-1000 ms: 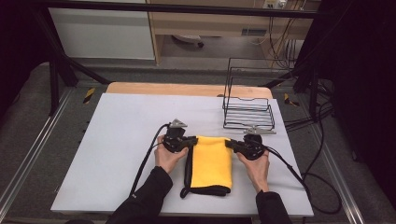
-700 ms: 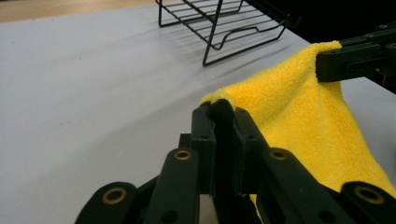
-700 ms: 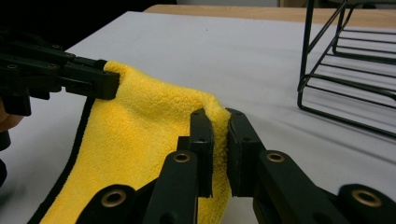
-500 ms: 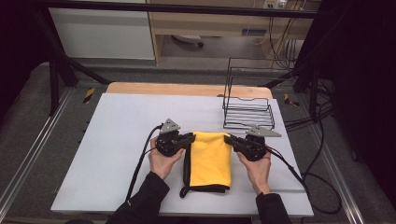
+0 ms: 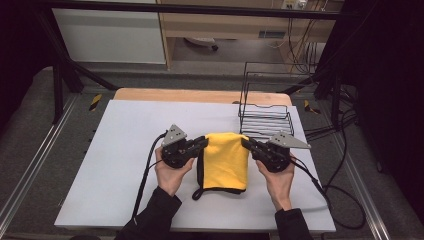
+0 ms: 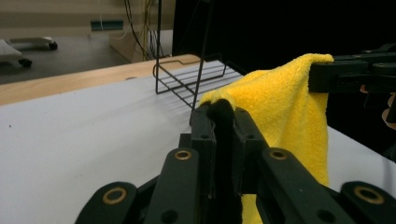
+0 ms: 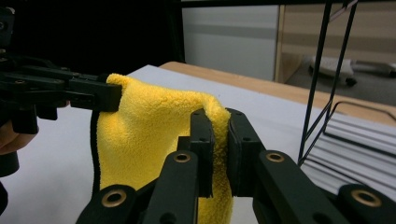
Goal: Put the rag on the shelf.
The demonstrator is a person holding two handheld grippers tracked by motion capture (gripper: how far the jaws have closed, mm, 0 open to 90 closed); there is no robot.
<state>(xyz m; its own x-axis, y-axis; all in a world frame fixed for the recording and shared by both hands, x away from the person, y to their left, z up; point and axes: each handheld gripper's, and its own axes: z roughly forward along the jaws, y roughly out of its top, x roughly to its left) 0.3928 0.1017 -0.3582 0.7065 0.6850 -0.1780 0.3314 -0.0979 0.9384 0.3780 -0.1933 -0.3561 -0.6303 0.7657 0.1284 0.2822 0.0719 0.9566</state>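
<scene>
- My left gripper (image 6: 223, 122) has its jaws clamped tight on the near top corner of the yellow cloth (image 5: 226, 159); in the left gripper view I see the cloth's black edge pinched between the two black pads.
- My right gripper (image 7: 218, 128) has its jaws closed on the other top corner, with a yellow fold squeezed between them in the right gripper view.
- In the high view the left gripper (image 5: 199, 145) and the right gripper (image 5: 248, 144) face each other across the cloth's top edge, which spans the gap between them with a slight upward bulge.
- The cloth hangs from that edge toward me; its upper part is clear of the tabletop (image 5: 120, 145), and its lower end, with the black border, seems to rest on the surface between my forearms, though I cannot tell for certain.
- My left hand (image 5: 170, 172) and right hand (image 5: 280, 177) grip the gripper bodies from below, cables trailing back toward me.
- Just beyond the right gripper a black wire rack (image 5: 265, 107) stands on the far right part of the tabletop, apart from the cloth.
</scene>
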